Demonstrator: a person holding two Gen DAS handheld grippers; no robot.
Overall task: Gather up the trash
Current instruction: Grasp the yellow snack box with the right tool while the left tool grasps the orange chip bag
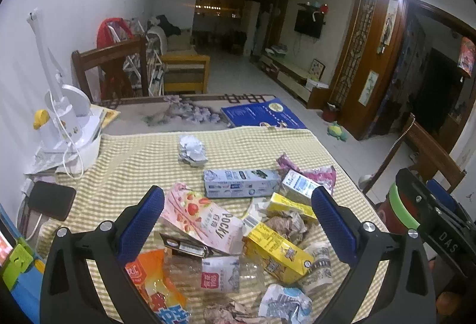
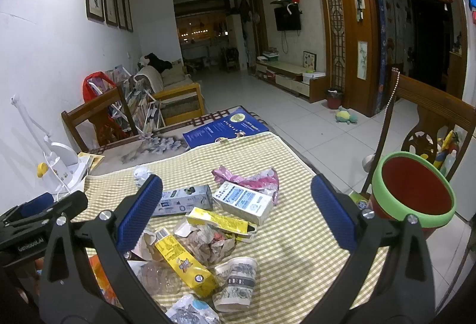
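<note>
Trash [image 1: 238, 234] lies heaped on the desk [image 2: 297, 249] beneath both spread, empty grippers, left gripper [image 1: 238, 219] and right gripper [image 2: 236, 213], so a grab may snag neighbours or slide crumpled wrappers off the edge near the bin [image 2: 413, 190].

Left claw [image 1: 238, 222] spread wide, blue-padded fingers [image 1: 142, 222] well apart, nothing gripped between. Right claw [image 2: 236, 216] likewise wide, fingers [image 2: 333, 213] apart and bare. Both angled forward and down, side by side.

Blue book [image 2: 224, 126], white lamp [image 1: 64, 118], phone [image 1: 52, 200].
</note>
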